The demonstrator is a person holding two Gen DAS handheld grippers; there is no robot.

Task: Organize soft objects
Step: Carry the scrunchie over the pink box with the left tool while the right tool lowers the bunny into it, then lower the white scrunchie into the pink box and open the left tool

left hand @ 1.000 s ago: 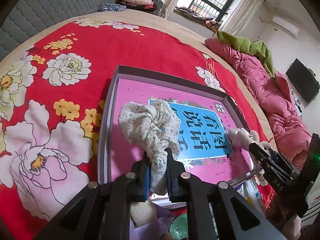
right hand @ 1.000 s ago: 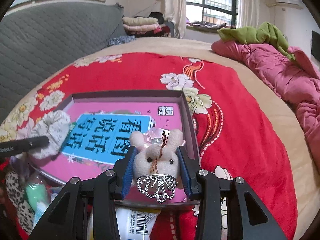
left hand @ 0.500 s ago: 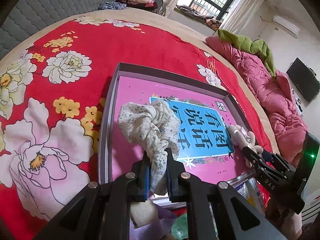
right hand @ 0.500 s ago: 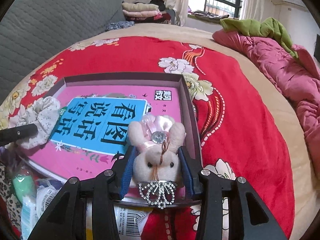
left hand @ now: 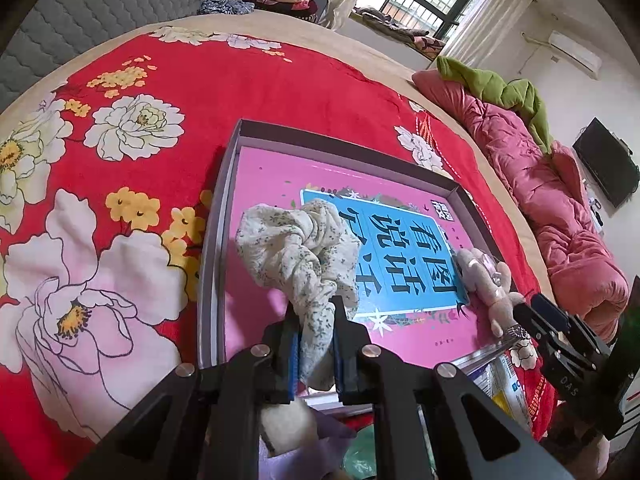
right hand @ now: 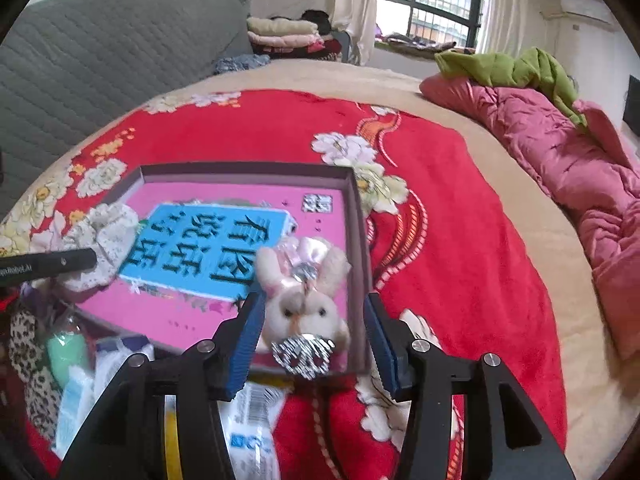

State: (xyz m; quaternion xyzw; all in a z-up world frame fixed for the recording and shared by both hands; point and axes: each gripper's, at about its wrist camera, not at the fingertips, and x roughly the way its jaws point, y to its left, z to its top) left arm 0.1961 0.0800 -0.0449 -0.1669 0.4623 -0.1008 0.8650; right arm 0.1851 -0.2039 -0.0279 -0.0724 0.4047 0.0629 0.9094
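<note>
— Progress so far? What sits in the tray (right hand: 356, 200)?

— Plush rabbit (right hand: 302, 304) lies at the tray's near right corner, between the right gripper's (right hand: 314, 344) spread jaws, apparently released. Floral scrunchie (left hand: 298, 248) hangs over the tray's left side, pinched by the left gripper (left hand: 316, 354).

— What is left?

— Likely releasing the scrunchie. Packets and cloth crowd the tray's near edge, possibly awaiting sorting.

- You can read large black Chinese characters, 看图说话, on the blue panel (right hand: 208, 248) of the pink book cover (left hand: 272, 184) lying in the shallow grey box (left hand: 218, 184).
- You can make out "DAS" in pale letters on the black right gripper body (left hand: 570, 380).
</note>
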